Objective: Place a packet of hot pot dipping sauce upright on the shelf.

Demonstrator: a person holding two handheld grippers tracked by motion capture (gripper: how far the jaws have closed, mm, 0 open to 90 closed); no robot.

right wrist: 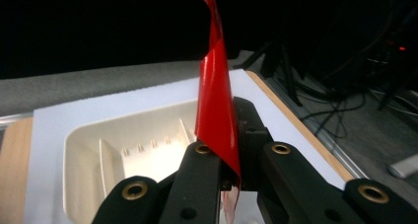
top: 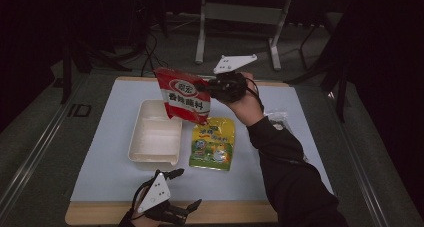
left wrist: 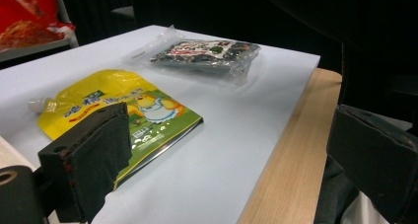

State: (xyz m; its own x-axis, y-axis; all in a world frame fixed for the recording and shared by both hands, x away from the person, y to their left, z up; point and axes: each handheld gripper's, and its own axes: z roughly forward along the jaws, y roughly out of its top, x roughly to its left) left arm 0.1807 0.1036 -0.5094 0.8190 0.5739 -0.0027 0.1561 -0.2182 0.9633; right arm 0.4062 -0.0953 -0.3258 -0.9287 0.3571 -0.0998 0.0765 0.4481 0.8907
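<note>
Glossy red plastic snack pouch (top: 183, 95) clamped at its 3 o'clock edge by right tongs (top: 209, 86), held above white plastic tray (top: 153, 157); white oval logo, white lettering seen. Left tongs (top: 186, 188) spread wide, nothing held, at counter's (top: 100, 172) 6 o'clock edge.

Three looks at one table

From high up, looking down and forward at white tray (top: 154, 137); from low at table edge, near yellow pouch (left wrist: 118, 116); from close behind red bag (right wrist: 215, 100), over tray too.
</note>
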